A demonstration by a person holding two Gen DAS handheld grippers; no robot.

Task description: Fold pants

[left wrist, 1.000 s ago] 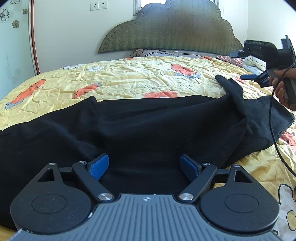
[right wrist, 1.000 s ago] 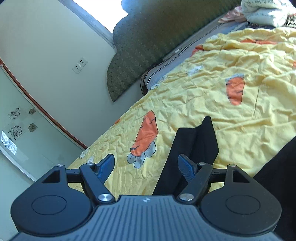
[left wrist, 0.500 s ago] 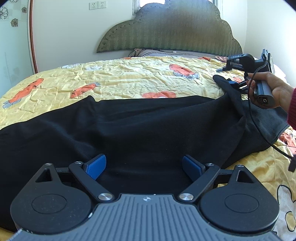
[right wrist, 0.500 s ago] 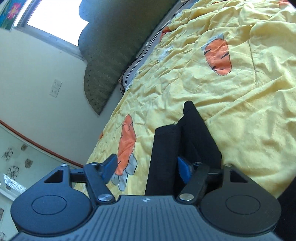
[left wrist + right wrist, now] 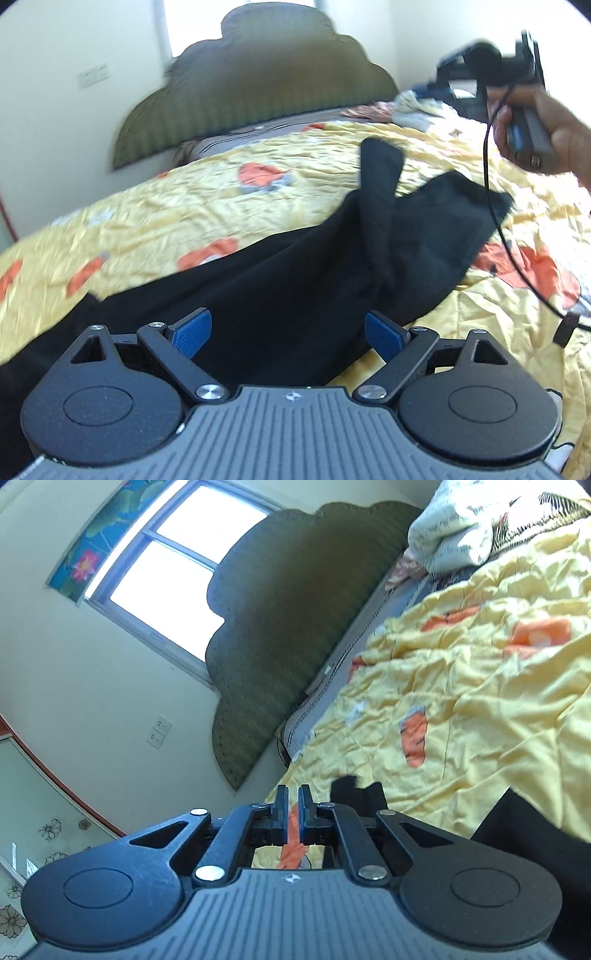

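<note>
Left claw [image 5: 286, 334] hangs wide open and empty over the black cloth pants [image 5: 295, 280], which stretch left to right across the yellow carrot-print bedspread [image 5: 192, 206] before a green scalloped headboard [image 5: 258, 99]. Right claw [image 5: 291, 814], half open around the raised far-right pant end a moment ago, has snapped shut on nothing; that end now lies beside it.

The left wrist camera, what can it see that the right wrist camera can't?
Only the left wrist view shows the black pants spread wide, a hand holding the other tool with its cable, and the left gripper with fingers wide apart.

Only the right wrist view shows the window and the right gripper, fingers shut on nothing.

Both show the yellow bedspread and green headboard.
</note>
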